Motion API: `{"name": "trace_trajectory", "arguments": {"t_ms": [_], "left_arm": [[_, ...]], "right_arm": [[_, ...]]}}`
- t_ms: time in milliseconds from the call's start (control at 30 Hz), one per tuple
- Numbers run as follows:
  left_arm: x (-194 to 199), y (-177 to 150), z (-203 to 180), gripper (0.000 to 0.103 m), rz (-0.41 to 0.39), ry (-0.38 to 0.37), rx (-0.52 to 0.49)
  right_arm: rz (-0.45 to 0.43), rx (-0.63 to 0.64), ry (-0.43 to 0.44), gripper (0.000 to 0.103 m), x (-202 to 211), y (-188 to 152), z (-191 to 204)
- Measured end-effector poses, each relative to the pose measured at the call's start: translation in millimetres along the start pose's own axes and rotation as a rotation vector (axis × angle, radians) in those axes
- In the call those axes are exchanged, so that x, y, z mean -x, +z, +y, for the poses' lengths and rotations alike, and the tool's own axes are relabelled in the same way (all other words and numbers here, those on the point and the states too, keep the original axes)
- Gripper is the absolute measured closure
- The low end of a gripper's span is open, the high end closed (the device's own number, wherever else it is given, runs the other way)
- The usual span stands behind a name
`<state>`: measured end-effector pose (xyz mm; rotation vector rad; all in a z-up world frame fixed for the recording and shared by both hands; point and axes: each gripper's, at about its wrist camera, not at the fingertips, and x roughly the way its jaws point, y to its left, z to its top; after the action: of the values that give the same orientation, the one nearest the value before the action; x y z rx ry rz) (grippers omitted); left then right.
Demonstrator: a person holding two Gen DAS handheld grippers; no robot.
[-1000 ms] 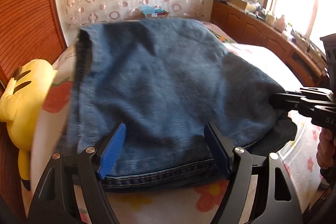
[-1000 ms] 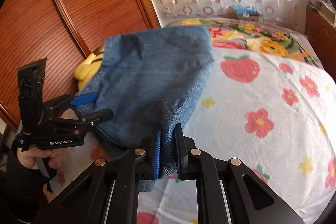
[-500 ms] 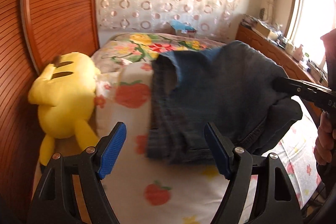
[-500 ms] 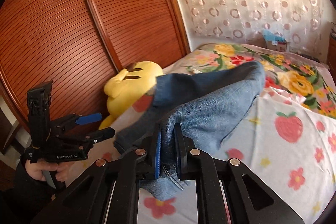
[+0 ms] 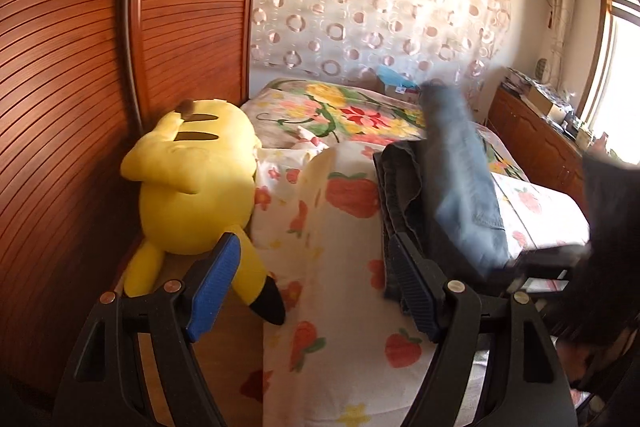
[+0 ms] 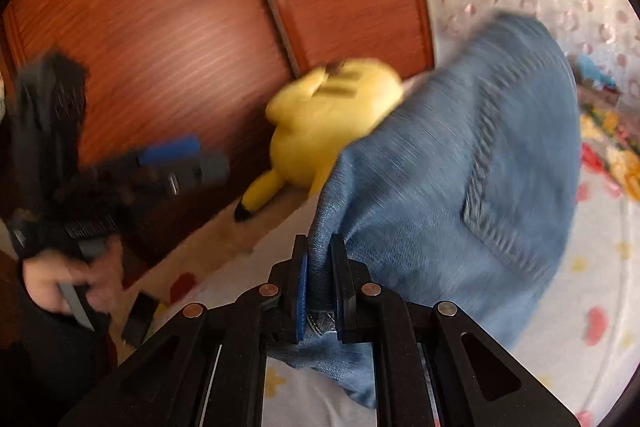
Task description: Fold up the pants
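The right gripper [image 6: 318, 283] has its fingers clamped on an edge of the blue denim pants [image 6: 460, 187], which hang lifted above the flower-and-strawberry-printed bed [image 5: 340, 307], to the right of the yellow plush toy [image 5: 196, 187]. The left gripper [image 5: 316, 287] hovers near the toy's foot, fingers wide apart and empty. To finish well, the right should probably lower the denim flat on the bed clear of the toy, while the left catches the loose edge.

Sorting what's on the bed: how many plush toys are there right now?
1. The yellow plush toy lies along the bed's left edge against the wooden sliding doors, left of the jeans. Others could be hidden behind the jeans.
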<state>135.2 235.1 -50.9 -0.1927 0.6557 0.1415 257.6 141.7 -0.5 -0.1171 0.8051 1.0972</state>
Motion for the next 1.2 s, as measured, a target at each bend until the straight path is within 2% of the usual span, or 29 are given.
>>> {"name": "trace_trajectory", "arguments": {"t_ms": [200,333,467,667,833,967,1200], "left_arm": [[0,0,-5,0.026,-0.003,-0.001,-0.009],[-3,5,-15,0.026,-0.007,-0.016,-0.026],[-5,11,-27,0.026,-0.013,-0.034,-0.046],[-20,24,-54,0.026,-0.002,-0.062,-0.092],[-43,35,-73,0.026,0.030,-0.082,-0.131],[-62,42,-83,0.026,0.057,-0.087,-0.160],[-94,47,-85,0.026,0.112,-0.072,-0.181]], "right_arm": [[-0.008,-0.047,0.031,0.092,1,-2,-18],[-0.025,-0.035,-0.005,0.073,14,3,-15],[-0.077,0.004,-0.061,0.063,45,-4,4],[-0.135,-0.002,-0.175,0.060,67,-1,-18],[-0.142,-0.007,-0.282,0.057,54,15,-40],[-0.133,-0.011,-0.288,0.057,50,23,-49],[-0.078,-0.027,-0.261,0.055,15,44,-85]]}}
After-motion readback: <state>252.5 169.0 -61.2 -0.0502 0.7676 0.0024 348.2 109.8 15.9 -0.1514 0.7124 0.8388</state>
